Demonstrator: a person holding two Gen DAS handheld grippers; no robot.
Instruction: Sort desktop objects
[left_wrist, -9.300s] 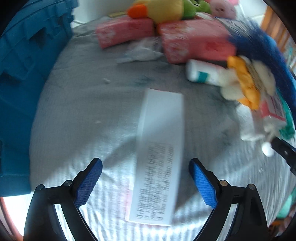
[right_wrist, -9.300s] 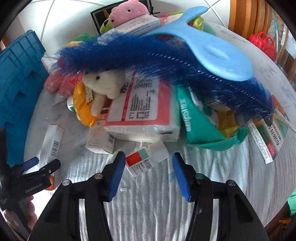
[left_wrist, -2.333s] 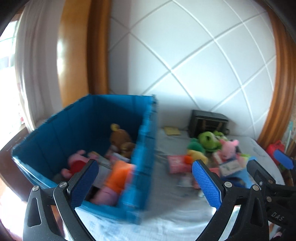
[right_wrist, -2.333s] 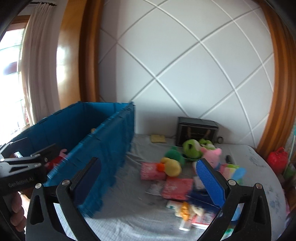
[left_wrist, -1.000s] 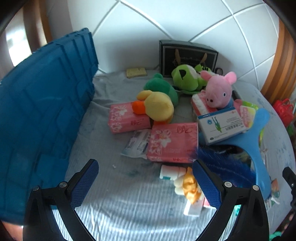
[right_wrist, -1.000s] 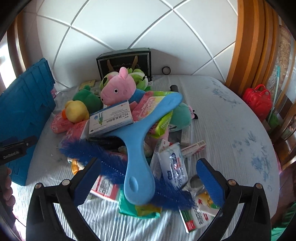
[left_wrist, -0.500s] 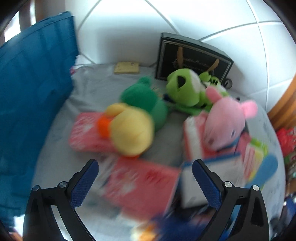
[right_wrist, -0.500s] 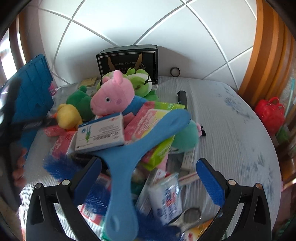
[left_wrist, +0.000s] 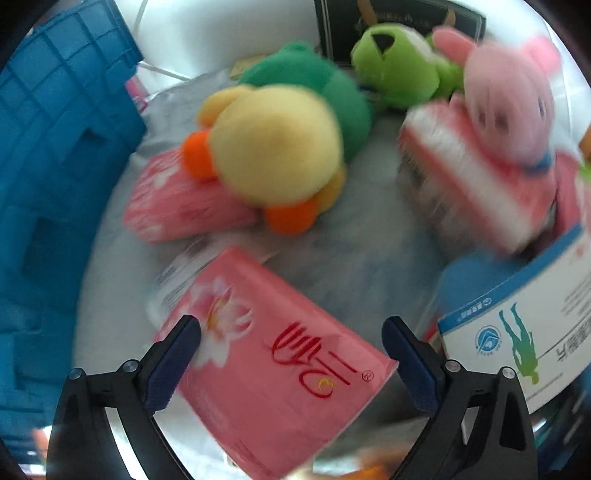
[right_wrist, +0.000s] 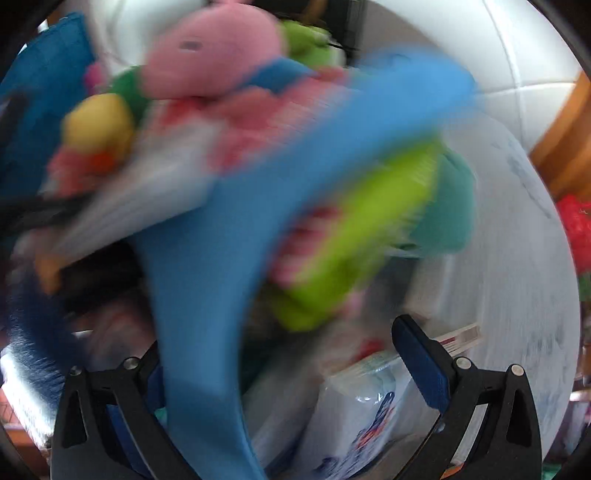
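Note:
My left gripper (left_wrist: 291, 354) is open low over a pink tissue pack (left_wrist: 273, 362), which lies between its blue pads without being touched. Behind it sit a yellow duck plush (left_wrist: 273, 144) on another pink pack (left_wrist: 177, 203), a green plush (left_wrist: 402, 62) and a pink pig plush (left_wrist: 509, 88). A white and blue box (left_wrist: 524, 325) lies at the right. My right gripper (right_wrist: 288, 369) is open close above the pile; the view is blurred. A light blue duster handle (right_wrist: 221, 288) passes over its left finger.
The blue crate (left_wrist: 55, 147) stands along the left edge of the grey cloth (left_wrist: 369, 251). In the right wrist view a lime green pack (right_wrist: 351, 240), a teal plush (right_wrist: 450, 206) and a white wipes pack (right_wrist: 362, 417) crowd the pile. A wooden frame (right_wrist: 569, 136) rises at right.
Both grippers have dropped much closer to the pile. The left one now straddles the pink tissue pack; the right one has moved in over the duster handle. Both stay open.

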